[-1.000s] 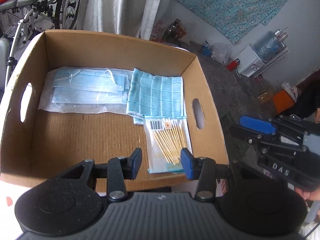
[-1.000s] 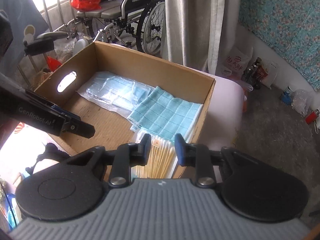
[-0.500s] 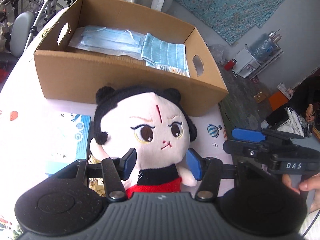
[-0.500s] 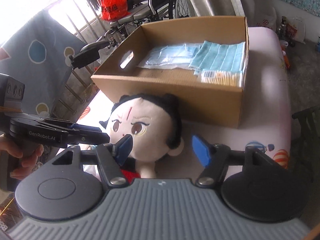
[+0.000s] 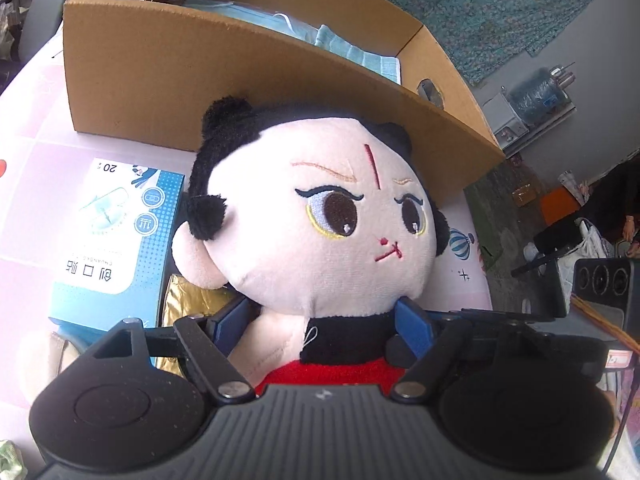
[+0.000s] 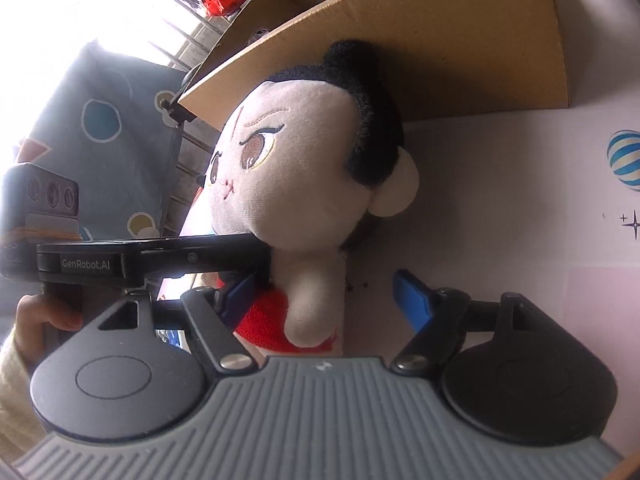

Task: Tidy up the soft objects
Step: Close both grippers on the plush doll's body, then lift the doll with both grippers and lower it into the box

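While both sets of jaws are opening, the plush doll (image 5: 320, 216) lies on the pink table (image 6: 520, 200) against the cardboard box (image 5: 168, 80), body between the left gripper (image 5: 320, 326) pads and right gripper (image 6: 328, 300) pads (neither visibly pressing).

Each gripper has a ribbed grey body flanked by two round black discs, black linkage arms with silver screws, and blue pads on its fingers. From the right wrist view, the left gripper (image 6: 256, 264) shows white "GenRobot.AI" lettering on its black bar and a dark camera block with three round lenses. The hand (image 6: 36, 320) holding it wears a pale cream sleeve. The right gripper (image 6: 326, 300) matches it.
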